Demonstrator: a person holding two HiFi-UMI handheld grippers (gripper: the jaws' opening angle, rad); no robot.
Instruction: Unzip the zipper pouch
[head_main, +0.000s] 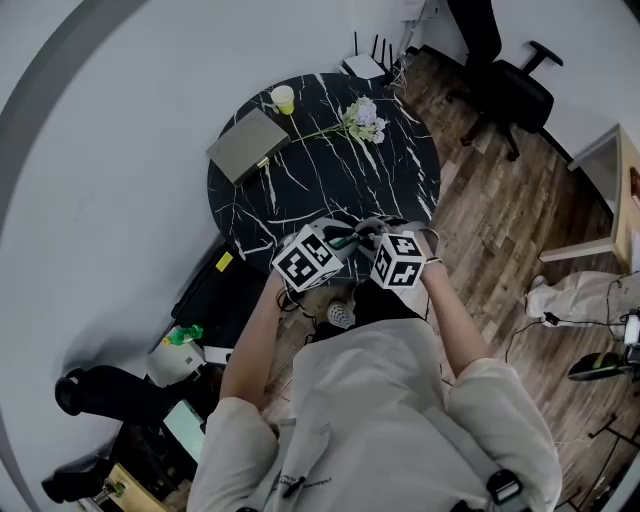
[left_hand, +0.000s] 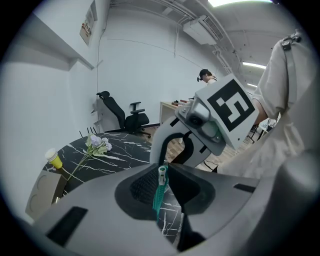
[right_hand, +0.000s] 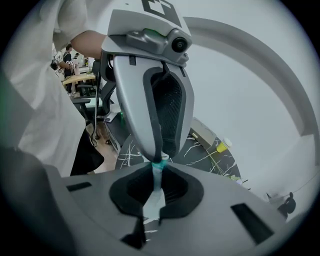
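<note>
Bright, even light (glare at the ceiling light (left_hand: 235, 2)), heavy fisheye edges, foreground perhaps soft.

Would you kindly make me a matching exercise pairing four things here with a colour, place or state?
Things:
1. cup
2. flowers
3. chair
4. pouch

Descriptions:
a. on the floor
b. clamped in jaws
c. yellow
d. lying on the table

Pairs: 1-c, 2-d, 3-a, 4-b.

A loose off-white short-sleeved shirt (head_main: 400, 400) covers the person. The left tongs (left_hand: 161, 186) and right tongs (right_hand: 157, 174) are grey plastic, each topped by a white cube (head_main: 308, 258) with black square markers.
</note>
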